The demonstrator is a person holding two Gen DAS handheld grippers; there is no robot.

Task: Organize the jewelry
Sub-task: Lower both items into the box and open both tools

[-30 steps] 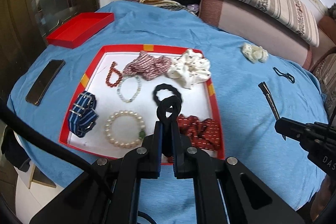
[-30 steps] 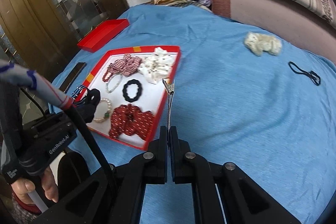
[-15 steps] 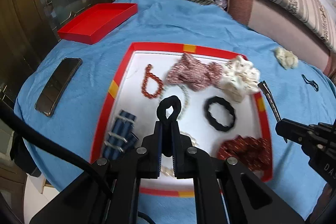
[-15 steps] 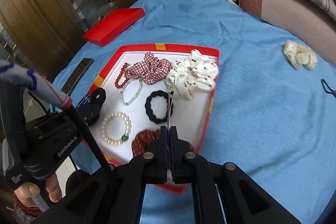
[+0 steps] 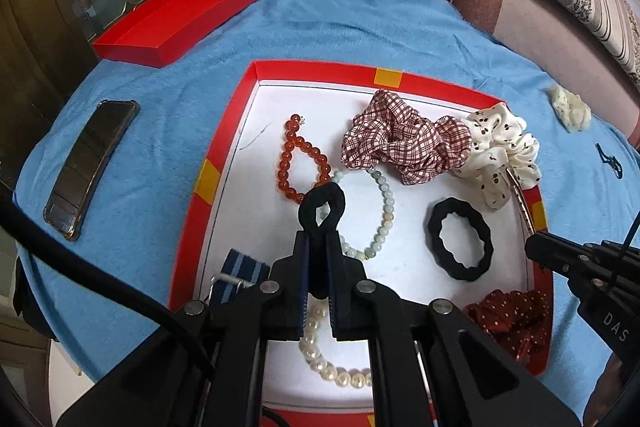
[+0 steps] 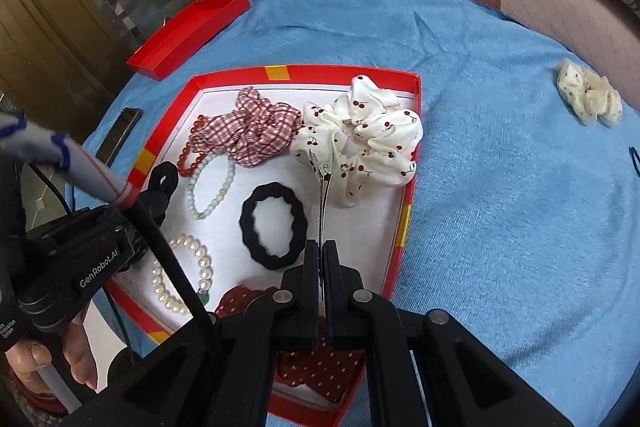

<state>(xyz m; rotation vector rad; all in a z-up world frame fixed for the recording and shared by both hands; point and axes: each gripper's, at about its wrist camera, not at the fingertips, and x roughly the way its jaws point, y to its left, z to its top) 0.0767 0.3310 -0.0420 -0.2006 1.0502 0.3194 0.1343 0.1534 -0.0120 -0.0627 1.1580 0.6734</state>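
A black hair tie [image 5: 321, 206] is pinched in the left gripper [image 5: 319, 269], jaws nearly closed on it, its loop held above the tray [image 5: 224, 147] near the red beads [image 5: 298, 163] and the pale bead bracelet [image 5: 380, 203]. A metal clip [image 6: 323, 187] is clamped edge-on in the right gripper [image 6: 321, 263], jaws tight, its tip over the cherry scrunchie [image 6: 368, 135] at the tray's right side.

The tie is judged light, soft and stretchy, unlikely to slip; a grip anywhere on the band will do. The clip is judged light, stiff, thin and slick, so it may twist in the pads; it is best held along its flat middle. Bead strands are judged to drape and need a pinch across the string.

The pearl bracelet [image 5: 332, 367], the striped strap [image 5: 236, 275] and the red dotted scrunchie [image 5: 516, 319] are partly hidden by the grippers. The clip's held end cannot be seen. A small dark item [image 5: 610, 163] on the blue cloth [image 5: 360, 19] is too small to identify.
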